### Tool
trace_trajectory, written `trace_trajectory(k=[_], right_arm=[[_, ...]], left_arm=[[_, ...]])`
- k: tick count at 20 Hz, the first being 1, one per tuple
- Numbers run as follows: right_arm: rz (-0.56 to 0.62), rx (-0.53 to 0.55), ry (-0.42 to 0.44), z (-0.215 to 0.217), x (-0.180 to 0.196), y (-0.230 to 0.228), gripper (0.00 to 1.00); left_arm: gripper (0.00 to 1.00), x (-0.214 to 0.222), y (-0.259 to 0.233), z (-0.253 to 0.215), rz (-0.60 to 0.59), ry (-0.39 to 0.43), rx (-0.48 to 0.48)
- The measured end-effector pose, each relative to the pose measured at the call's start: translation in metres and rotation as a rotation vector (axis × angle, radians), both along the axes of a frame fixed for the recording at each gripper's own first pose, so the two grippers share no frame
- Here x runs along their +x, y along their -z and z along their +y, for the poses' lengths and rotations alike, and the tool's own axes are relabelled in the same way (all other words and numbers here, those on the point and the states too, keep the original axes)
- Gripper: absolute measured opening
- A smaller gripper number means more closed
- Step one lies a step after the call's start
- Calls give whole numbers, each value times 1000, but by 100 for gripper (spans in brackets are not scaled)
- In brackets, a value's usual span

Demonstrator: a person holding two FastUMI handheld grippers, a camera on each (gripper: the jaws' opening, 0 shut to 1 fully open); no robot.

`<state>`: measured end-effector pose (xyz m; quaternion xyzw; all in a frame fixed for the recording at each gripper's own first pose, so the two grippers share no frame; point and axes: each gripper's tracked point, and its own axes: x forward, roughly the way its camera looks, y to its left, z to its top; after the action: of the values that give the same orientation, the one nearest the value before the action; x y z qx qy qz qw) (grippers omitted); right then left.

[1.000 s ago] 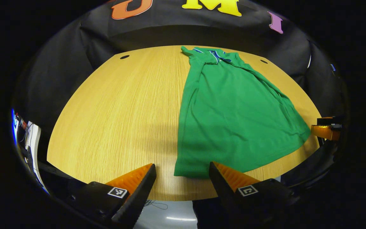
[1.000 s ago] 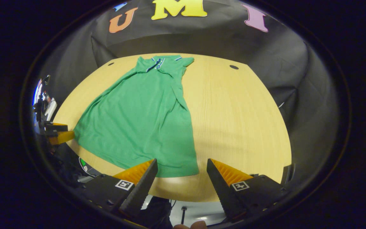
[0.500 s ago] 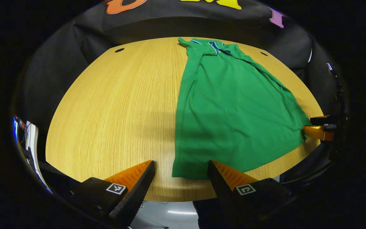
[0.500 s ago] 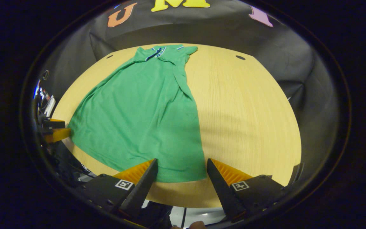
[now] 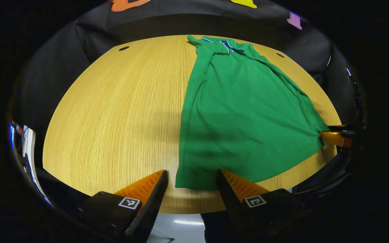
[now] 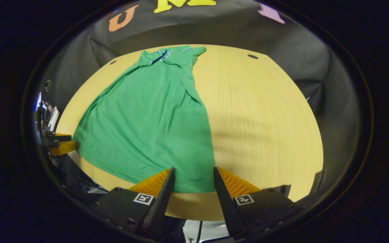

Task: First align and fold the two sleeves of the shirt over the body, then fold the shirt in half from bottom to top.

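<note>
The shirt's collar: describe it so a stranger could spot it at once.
Start at the wooden table and find the green shirt lying flat on it. Follow the shirt away from the grippers to its narrow far end by the black wall. The collar is there, the one part trimmed with blue and white stripes; the rest is plain green.

Shirt (image 5: 245,114) flat on table (image 5: 113,111), collar at far edge, hem near; left gripper (image 5: 191,175) & right gripper (image 6: 191,173) at hem corners, prob. straddling them.
</note>
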<state>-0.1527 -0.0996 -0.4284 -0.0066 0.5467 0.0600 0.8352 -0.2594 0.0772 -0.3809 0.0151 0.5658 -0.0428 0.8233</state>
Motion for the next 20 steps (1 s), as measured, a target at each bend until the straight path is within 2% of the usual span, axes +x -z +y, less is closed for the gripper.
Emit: trace_trajectory(k=[1,2,3,4,5,6,7,8,9,13,20], right_arm=[[5,5,-2,3,-2,0,73],[6,0,-4,4,-3,-1,53],[3,19,-11,8,-2,-1,51],[14,29,-6,11,-4,-1,36],[9,27,1,11,-3,-2,22],[9,44,-12,16,-1,-3,18],[18,41,-6,16,-4,-2,18],[16,34,-8,17,-2,-1,0],[17,30,-13,17,-3,-3,0],[28,52,-11,18,-1,-9,0],[-42,99,95,-6,30,-51,0]], left_arm=[[93,1,1,-3,11,11,-4],[89,1,2,-7,22,21,-7],[78,1,2,-10,31,34,-11],[73,2,2,-14,38,43,-23],[58,2,1,-18,43,40,-35],[47,4,2,-23,47,30,-49],[27,8,2,-27,47,14,-56],[18,13,1,-30,48,7,-57],[13,18,0,-34,49,10,-65],[8,24,-4,-44,56,40,-103],[7,64,-53,-47,-57,86,-143]])
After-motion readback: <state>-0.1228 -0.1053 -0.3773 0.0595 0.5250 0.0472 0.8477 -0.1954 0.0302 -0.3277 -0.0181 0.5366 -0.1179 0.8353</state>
